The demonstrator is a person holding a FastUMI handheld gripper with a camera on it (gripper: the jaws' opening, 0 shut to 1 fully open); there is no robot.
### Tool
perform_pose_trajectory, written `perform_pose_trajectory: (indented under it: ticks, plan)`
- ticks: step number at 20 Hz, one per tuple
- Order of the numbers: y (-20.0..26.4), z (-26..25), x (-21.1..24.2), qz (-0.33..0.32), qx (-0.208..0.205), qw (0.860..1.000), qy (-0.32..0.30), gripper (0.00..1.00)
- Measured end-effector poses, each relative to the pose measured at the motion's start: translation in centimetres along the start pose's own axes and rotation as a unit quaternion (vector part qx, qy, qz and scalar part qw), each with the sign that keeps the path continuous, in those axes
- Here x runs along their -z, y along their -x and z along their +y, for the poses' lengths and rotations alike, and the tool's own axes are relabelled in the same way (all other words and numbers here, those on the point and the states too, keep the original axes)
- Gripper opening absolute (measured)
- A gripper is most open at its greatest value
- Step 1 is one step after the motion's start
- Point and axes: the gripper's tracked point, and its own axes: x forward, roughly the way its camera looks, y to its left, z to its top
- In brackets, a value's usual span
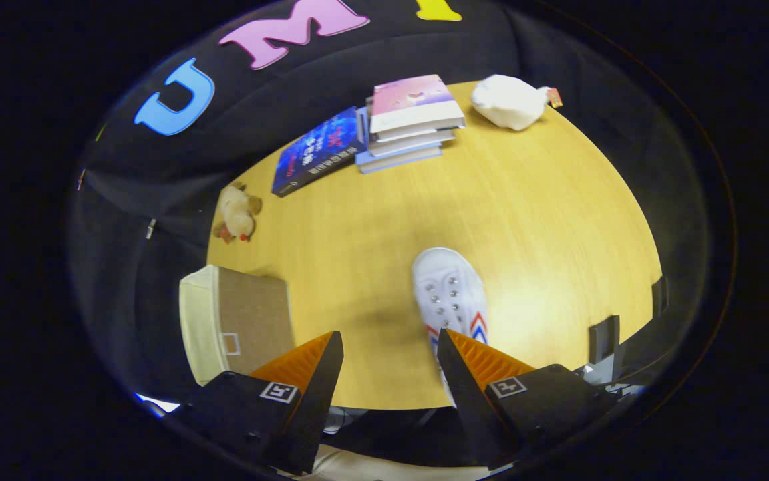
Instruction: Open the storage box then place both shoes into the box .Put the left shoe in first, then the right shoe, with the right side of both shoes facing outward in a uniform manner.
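- The table is the biggest thing before me, a pale wooden top that runs from under my fingers out to the black cloth wall.
- The storage box sits at about ten o'clock from my fingers, at the table's near corner. It is cream with a tan upper face and a small label frame. I cannot tell from here whether that tan face is a lid that is on or the box's inside.
- A stack of books lies far ahead at twelve o'clock, with one dark blue book flat just beside it at eleven.
- A white soft toy rests beyond the books at one o'clock, near the far edge.
- The white shoe is the one shoe I see. It lies on the table at one o'clock, toe pointing away, its heel end running under my right-hand finger. I cannot say which foot it is for.
- A small tan plush toy lies at eleven o'clock, past the box.
- My gripper is spread wide and carries nothing; bare table shows between the fingers.
- My reading: no shoe is in the box yet, so the packing is all ahead, and perhaps the opening too.
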Motion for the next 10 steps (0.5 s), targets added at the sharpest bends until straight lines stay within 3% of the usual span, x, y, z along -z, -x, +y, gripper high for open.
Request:
perform_pose_trajectory:
  ticks: [5,10]
  plan:
    - [-3.9,-8.2,2.0,0.039,0.073,0.997,-0.007,0.88]
    - [-7.3,-8.8,2.8,0.075,0.069,0.995,-0.016,0.87]
